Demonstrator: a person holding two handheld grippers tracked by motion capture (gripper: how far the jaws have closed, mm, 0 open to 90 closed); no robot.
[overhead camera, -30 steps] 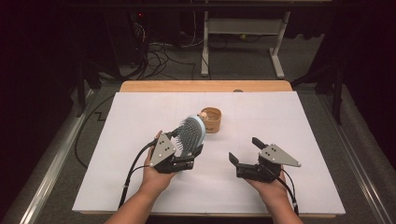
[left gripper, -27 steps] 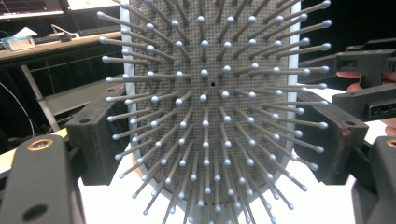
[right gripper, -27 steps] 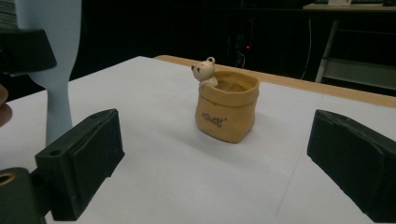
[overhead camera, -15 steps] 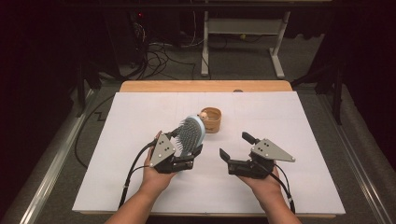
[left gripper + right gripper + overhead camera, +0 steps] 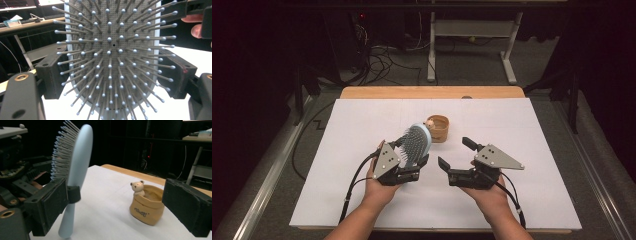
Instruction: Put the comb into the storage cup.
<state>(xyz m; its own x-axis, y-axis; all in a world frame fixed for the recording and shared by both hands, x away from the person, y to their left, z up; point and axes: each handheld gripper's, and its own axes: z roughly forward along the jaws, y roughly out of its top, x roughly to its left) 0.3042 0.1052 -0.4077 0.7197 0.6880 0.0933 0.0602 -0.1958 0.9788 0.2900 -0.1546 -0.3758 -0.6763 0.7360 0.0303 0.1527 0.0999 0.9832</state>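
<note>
The left hand-held gripper (image 5: 412,161) is clamped on a hairbrush (image 5: 416,145), its jaws pressing the sides of the pale blue head and holding it upright above the white worktop (image 5: 362,125), bristles turned back toward the person. The right hand-held gripper (image 5: 454,154) has its jaws spread wide, after just closing a little, with nothing between them; it hangs just right of the brush, apart from it, its jaws pointing toward the brush and the cup (image 5: 438,128). The cup, a small tan one with a bear figure at its rim, stands on the worktop just beyond the brush head. The left gripper view looks straight into the hairbrush (image 5: 113,60), showing rows of ball-tipped grey pins on a dotted pad, with the black jaws close at either side. The right gripper view shows the hairbrush (image 5: 77,167) edge-on with its smooth blue back and its handle hanging down, the left hand-held gripper (image 5: 53,201) round it, and the cup (image 5: 147,206) with the bear (image 5: 138,188) peeking out.
</note>
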